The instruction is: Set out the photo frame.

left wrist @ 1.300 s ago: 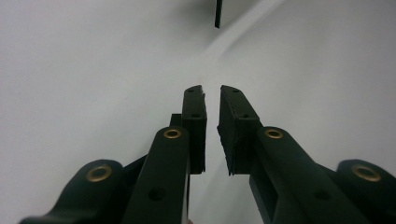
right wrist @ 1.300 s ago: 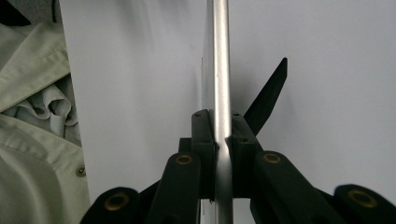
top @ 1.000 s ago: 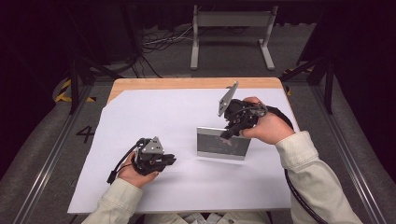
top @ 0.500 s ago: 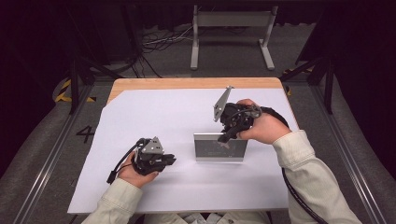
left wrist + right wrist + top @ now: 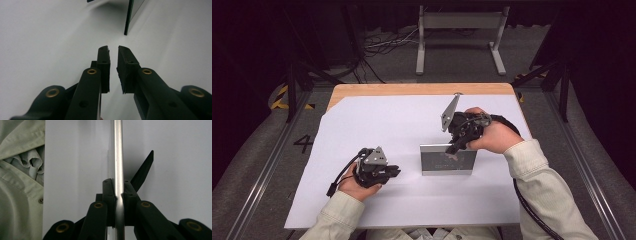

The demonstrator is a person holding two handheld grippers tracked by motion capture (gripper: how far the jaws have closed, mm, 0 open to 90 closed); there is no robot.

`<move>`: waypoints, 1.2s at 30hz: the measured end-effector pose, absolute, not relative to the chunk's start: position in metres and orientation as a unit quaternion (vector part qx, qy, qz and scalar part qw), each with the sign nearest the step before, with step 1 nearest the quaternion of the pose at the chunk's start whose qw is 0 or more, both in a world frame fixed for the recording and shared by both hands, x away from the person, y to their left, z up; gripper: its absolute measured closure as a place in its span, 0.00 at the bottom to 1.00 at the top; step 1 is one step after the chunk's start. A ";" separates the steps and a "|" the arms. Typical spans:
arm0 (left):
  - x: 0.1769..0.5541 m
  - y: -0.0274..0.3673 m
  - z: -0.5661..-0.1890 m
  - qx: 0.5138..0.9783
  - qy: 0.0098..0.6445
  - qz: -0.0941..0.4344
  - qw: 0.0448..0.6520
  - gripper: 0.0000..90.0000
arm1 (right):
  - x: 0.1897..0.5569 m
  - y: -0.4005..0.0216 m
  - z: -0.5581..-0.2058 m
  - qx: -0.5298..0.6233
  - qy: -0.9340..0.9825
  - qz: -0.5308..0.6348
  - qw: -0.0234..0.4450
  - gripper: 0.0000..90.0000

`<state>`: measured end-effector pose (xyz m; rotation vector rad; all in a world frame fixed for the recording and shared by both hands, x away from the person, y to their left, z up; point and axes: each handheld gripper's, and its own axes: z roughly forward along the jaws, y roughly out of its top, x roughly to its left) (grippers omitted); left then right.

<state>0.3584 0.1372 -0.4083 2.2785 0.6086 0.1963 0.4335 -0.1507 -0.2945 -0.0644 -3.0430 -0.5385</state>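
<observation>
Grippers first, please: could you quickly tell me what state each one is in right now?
Left gripper: jaws slightly apart, holding nothing.
Right gripper: closed on the top edge of the standing metal plate.

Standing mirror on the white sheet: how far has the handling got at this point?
Done: the right tongs have closed on the top edge of the framed mirror, which stands upright on the white sheet. In hand: that grip. Left: whatever move follows. The left tongs rest apart from it, jaws slightly parted and empty.
</observation>
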 end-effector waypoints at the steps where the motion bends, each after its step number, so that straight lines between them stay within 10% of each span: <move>1: 0.359 0.137 -0.408 0.891 0.238 0.077 0.378 0.89 | 0.435 -0.151 -0.295 -0.022 -0.984 -0.173 0.027 0.93; 36: 0.362 0.137 -0.409 0.891 0.236 0.074 0.381 0.89 | 0.442 -0.187 -0.280 -0.101 -0.975 -0.197 -0.013 0.66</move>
